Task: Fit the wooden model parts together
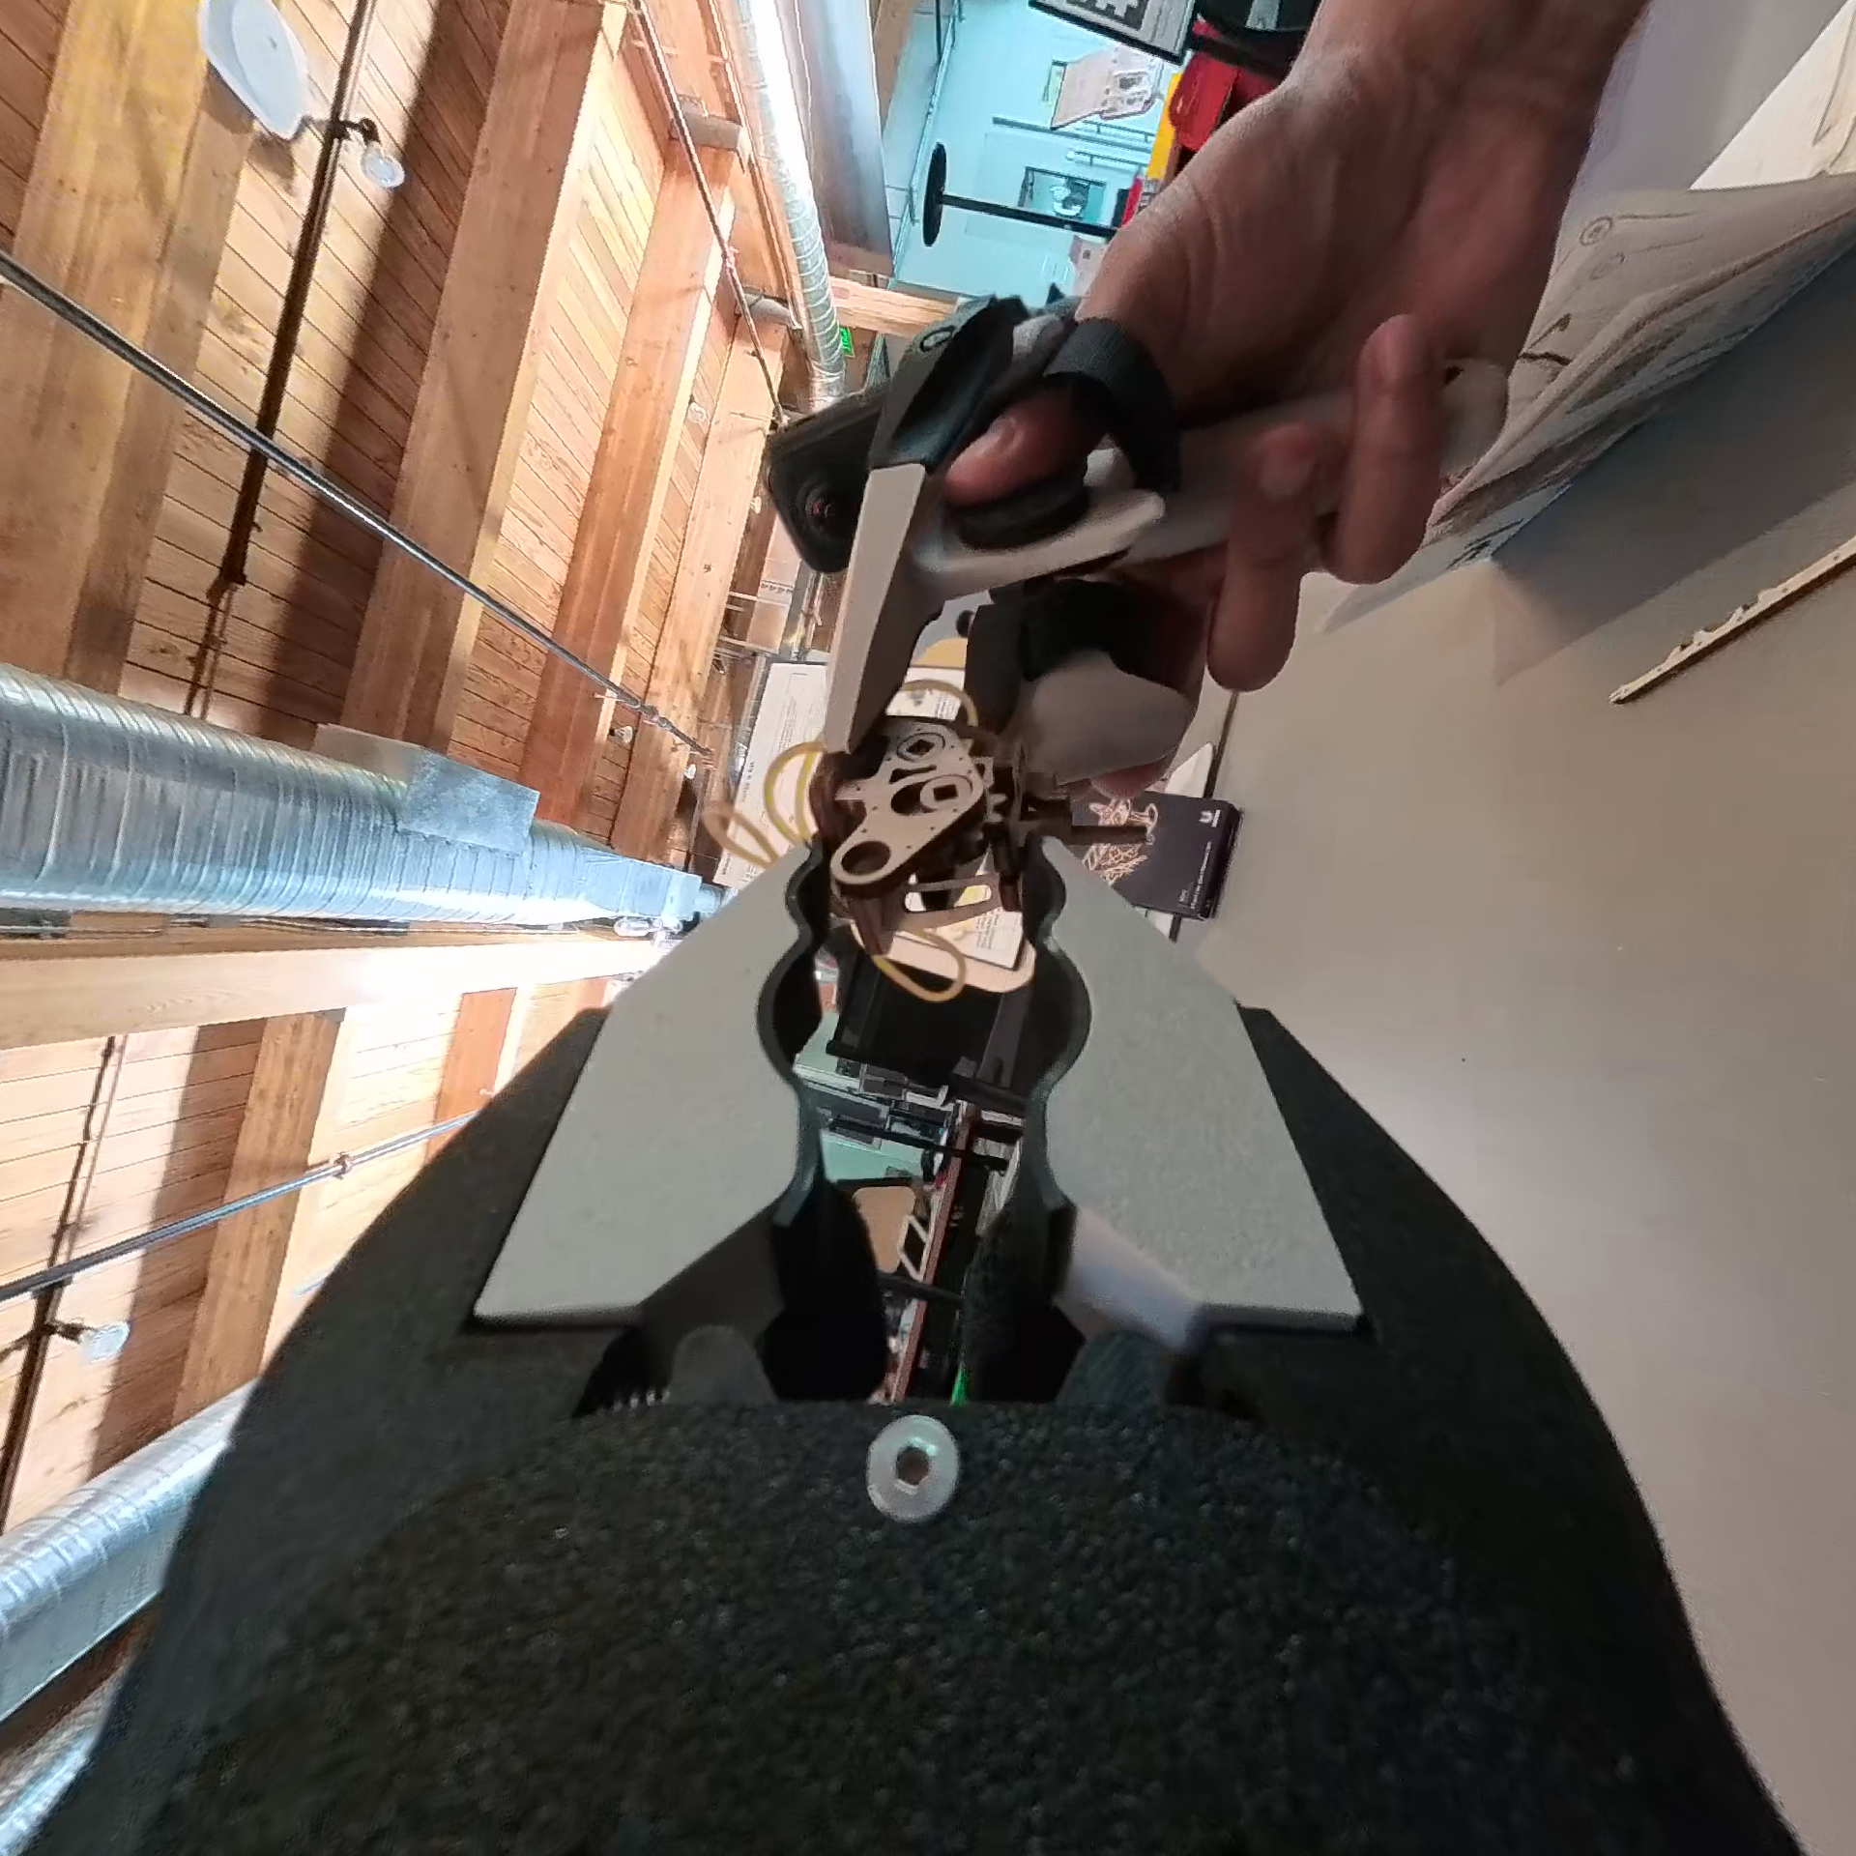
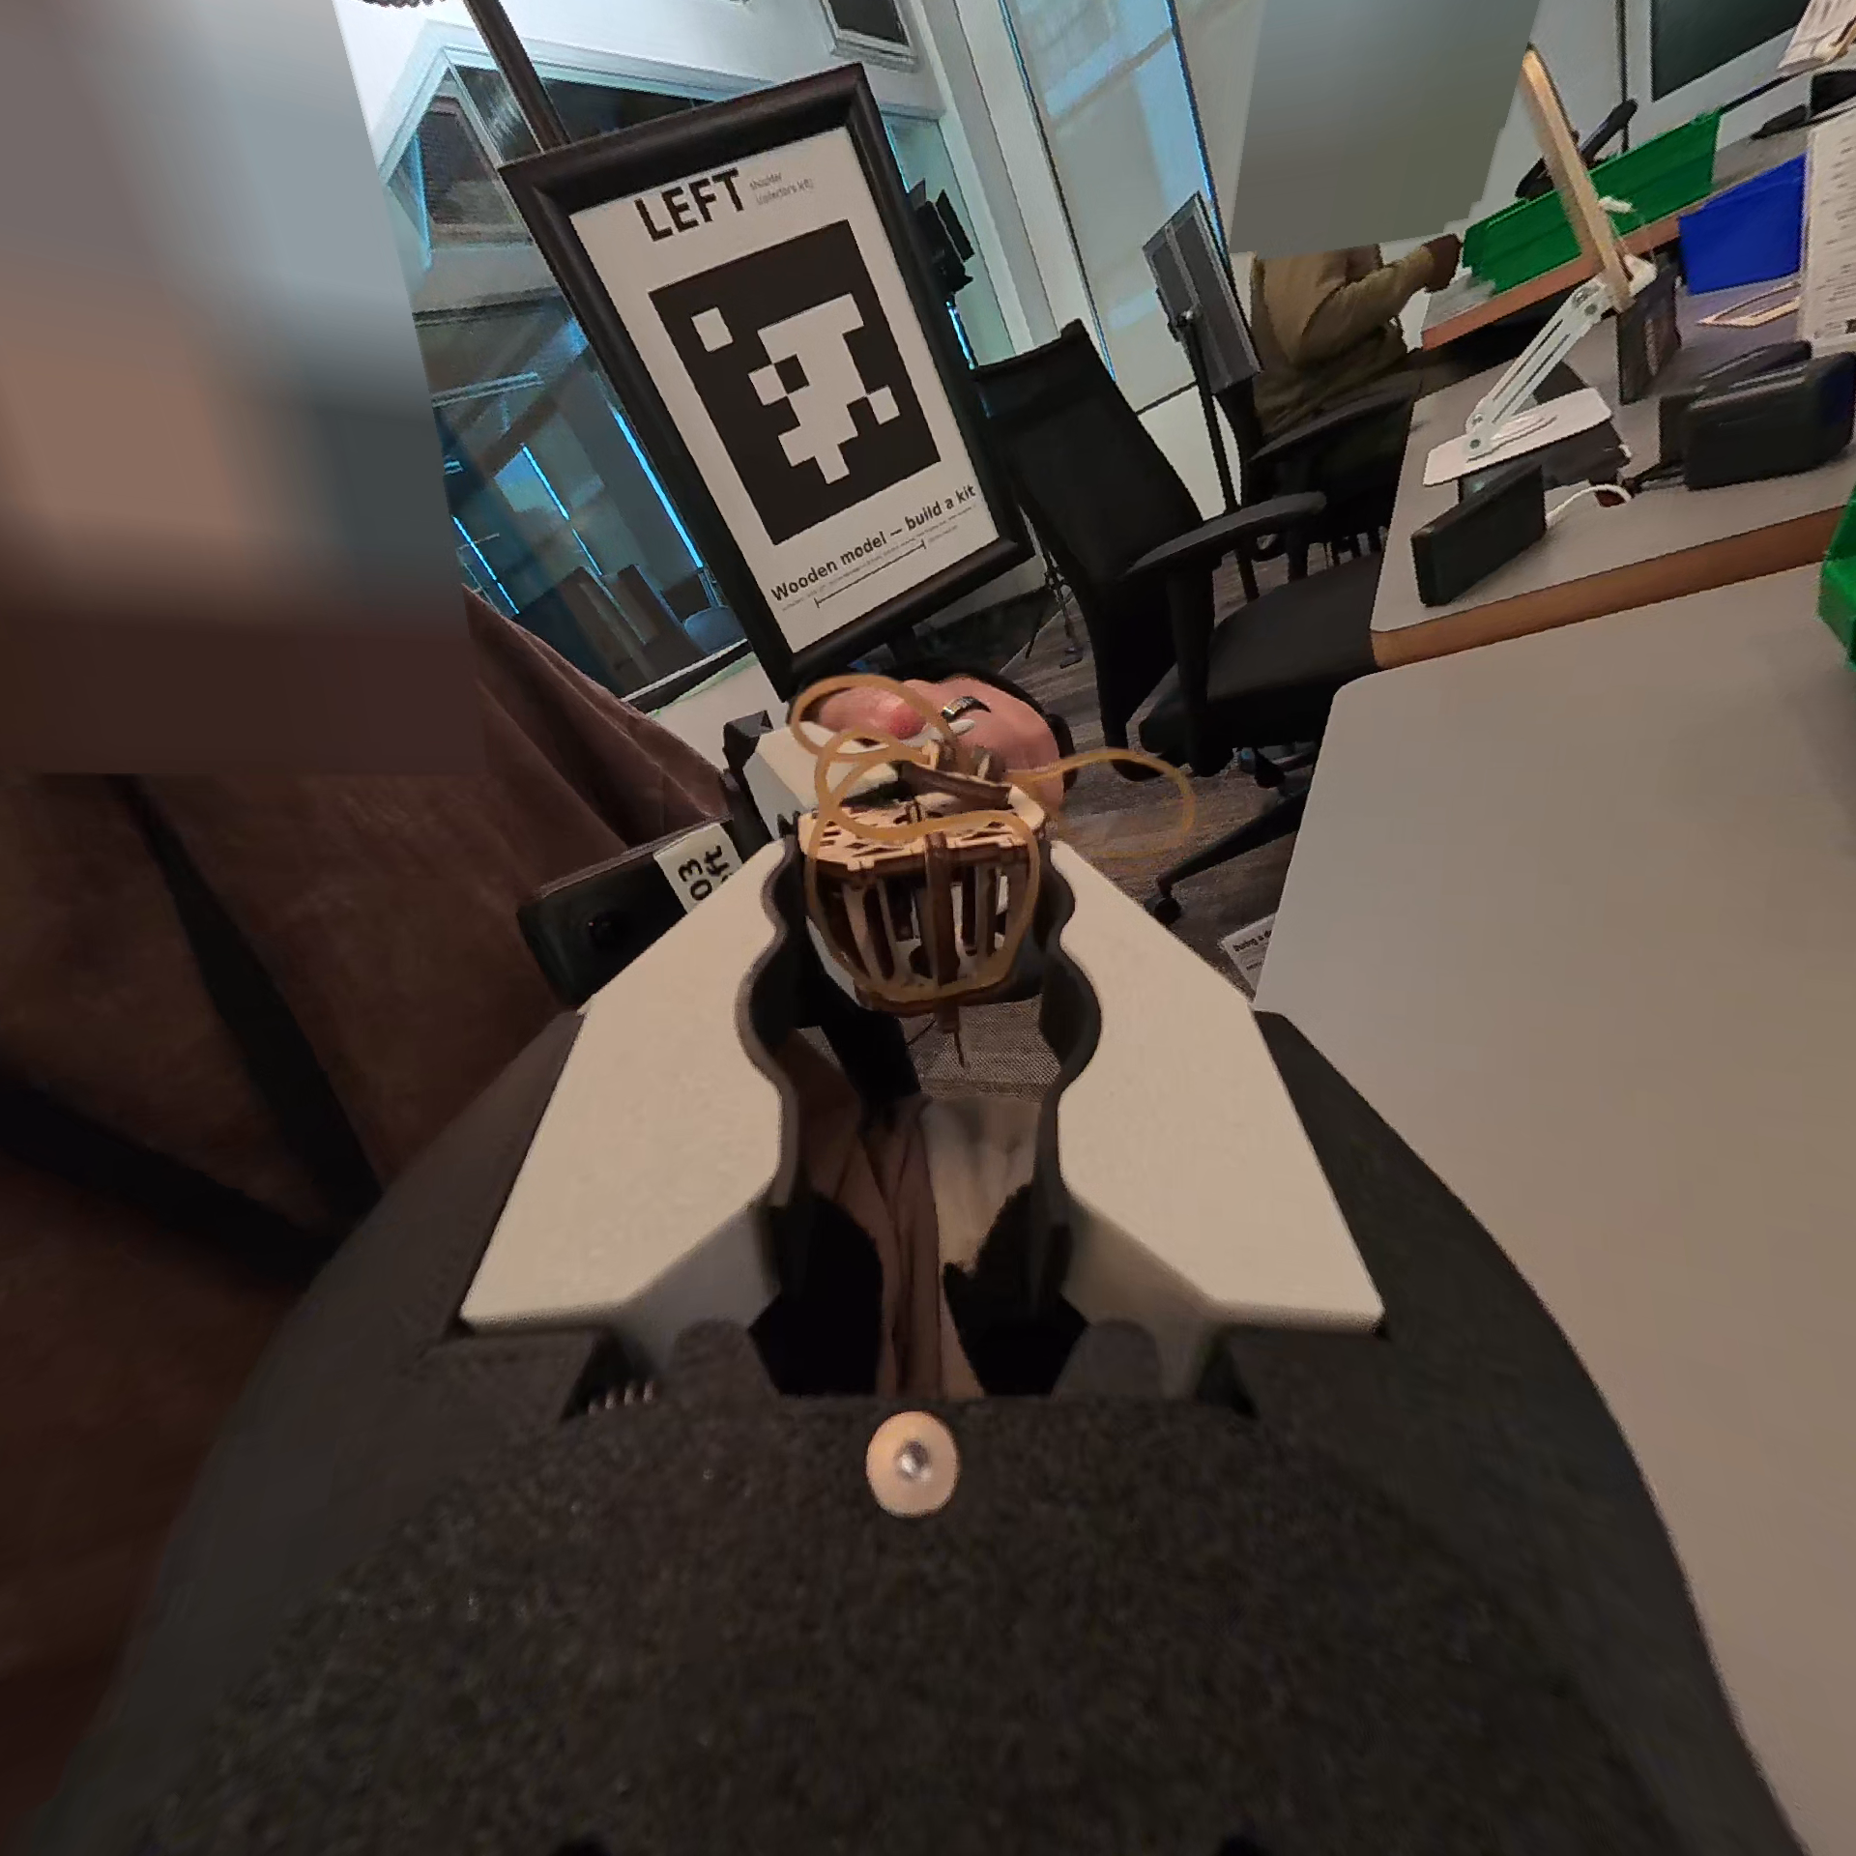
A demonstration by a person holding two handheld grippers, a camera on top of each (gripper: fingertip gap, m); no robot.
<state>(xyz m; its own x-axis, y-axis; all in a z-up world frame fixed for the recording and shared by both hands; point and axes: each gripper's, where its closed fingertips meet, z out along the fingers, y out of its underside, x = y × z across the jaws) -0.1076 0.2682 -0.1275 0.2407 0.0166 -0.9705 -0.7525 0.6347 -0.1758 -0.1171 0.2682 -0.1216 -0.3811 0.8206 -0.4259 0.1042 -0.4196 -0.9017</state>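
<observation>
A small wooden model (image 1: 909,819) of laser-cut ply, with tan rubber bands (image 1: 778,793) looped on it, is held in the air between both grippers. My left gripper (image 1: 924,889) is closed on its lower part from below. My right gripper (image 1: 954,763), held by a hand (image 1: 1306,251), grips it from above. In the right wrist view the model (image 2: 924,904) fills the gap between my right gripper's (image 2: 924,874) fingertips, and a loose rubber band (image 2: 1140,803) hangs to the right. The left gripper's white body (image 2: 773,778) and a hand (image 2: 1004,728) show behind it.
A grey table (image 1: 1506,1105) lies to the right with a dark box (image 1: 1180,854), paper sheets (image 1: 1657,331) and a ply strip (image 1: 1727,623). The right wrist view shows the table (image 2: 1557,1004), a framed marker sign (image 2: 783,402), an office chair (image 2: 1155,562) and a brown sleeve (image 2: 301,904) close on the left. Both grippers' tips are close together, under 4 cm apart.
</observation>
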